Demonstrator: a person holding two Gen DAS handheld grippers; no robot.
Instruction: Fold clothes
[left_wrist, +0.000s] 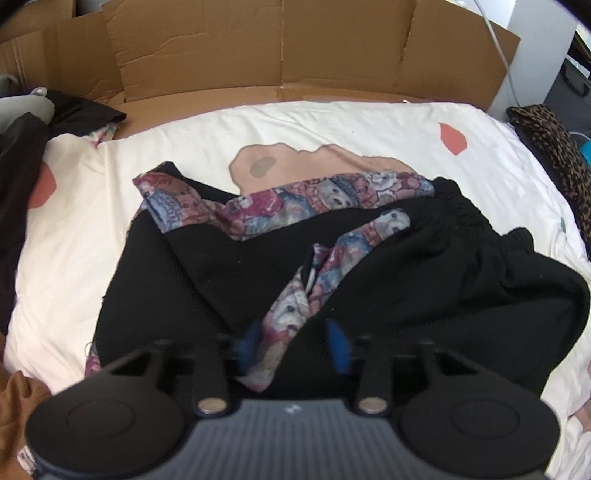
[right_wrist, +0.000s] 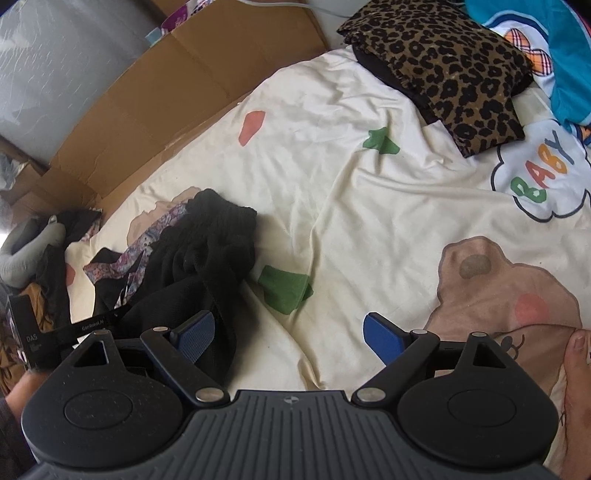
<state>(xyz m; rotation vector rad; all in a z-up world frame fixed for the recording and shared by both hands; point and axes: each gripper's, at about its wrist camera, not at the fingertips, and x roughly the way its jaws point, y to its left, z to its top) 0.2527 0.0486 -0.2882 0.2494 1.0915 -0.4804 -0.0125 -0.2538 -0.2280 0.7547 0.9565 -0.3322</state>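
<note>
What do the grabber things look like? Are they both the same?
Yes, they match. Each tool, left and right, has a dark grey ribbed body, two round black discs, black arms with silver pins, and two blue fingers with bumpy pads. In the right view, a black strap with small white letters hangs beside it.

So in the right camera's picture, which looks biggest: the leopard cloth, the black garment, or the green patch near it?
1. Black garment and leopard cloth: they look alike in area, and the garment lies nearer the camera, so I won't rank them.
2. Green patch: clearly smallest.
</note>
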